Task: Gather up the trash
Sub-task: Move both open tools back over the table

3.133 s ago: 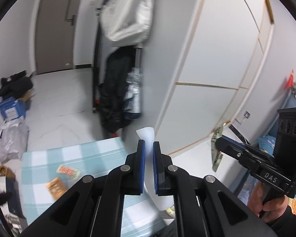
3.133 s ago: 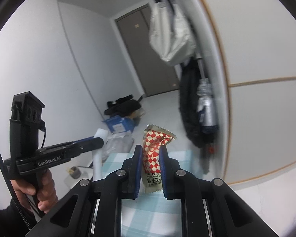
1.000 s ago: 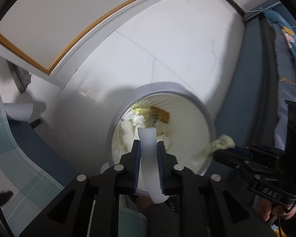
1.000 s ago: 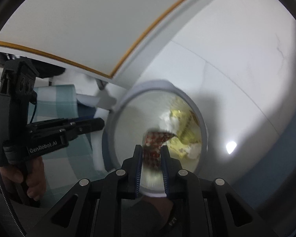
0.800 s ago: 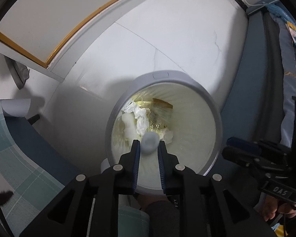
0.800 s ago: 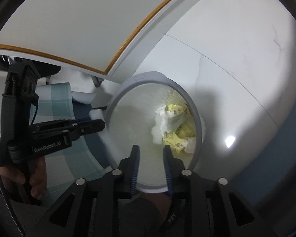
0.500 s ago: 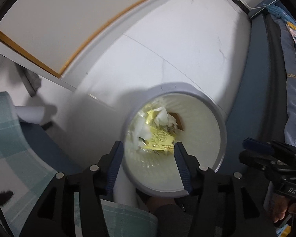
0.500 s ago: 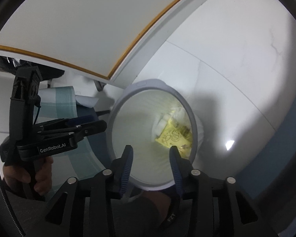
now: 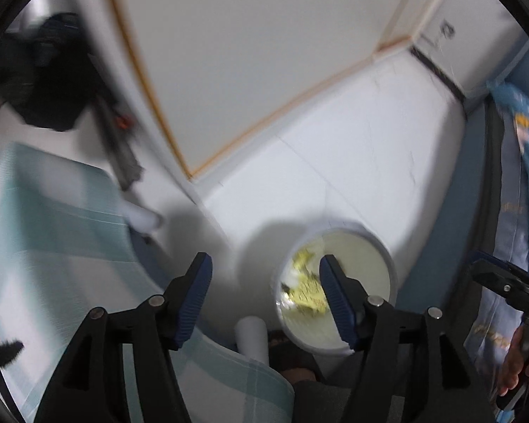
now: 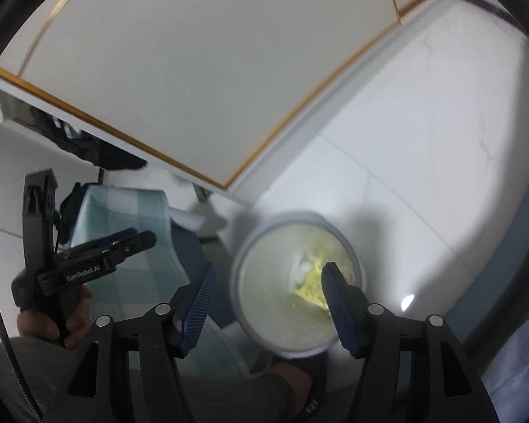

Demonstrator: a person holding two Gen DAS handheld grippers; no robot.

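Observation:
A round white trash bin [image 9: 349, 227] stands on the white floor with yellow wrappers and crumpled white paper [image 9: 305, 289] inside. My left gripper [image 9: 264, 292] hangs above and to the left of it. Its jaws are opening and nothing is between them. In the right wrist view the bin [image 10: 236, 282] lies below my right gripper [image 10: 268, 296], whose jaws are also opening and empty. The trash [image 10: 314, 282] shows just left of the right fingertip. Each gripper appears in the other's view: the right gripper [image 9: 504, 285] and the left gripper [image 10: 148, 238].
A table with a light blue checked cloth [image 9: 53, 229] stands left of the bin, with a white table leg [image 9: 250, 335] close by it. A white wardrobe with gold trim [image 9: 264, 70] rises behind. Blue bedding [image 9: 522, 176] lies at the right. A person's foot [image 10: 292, 384] is by the bin.
Both grippers let go of their trash over the bin, a white paper strip and a red checked wrapper. Both then opened wide and rose away, so the bin looks smaller.

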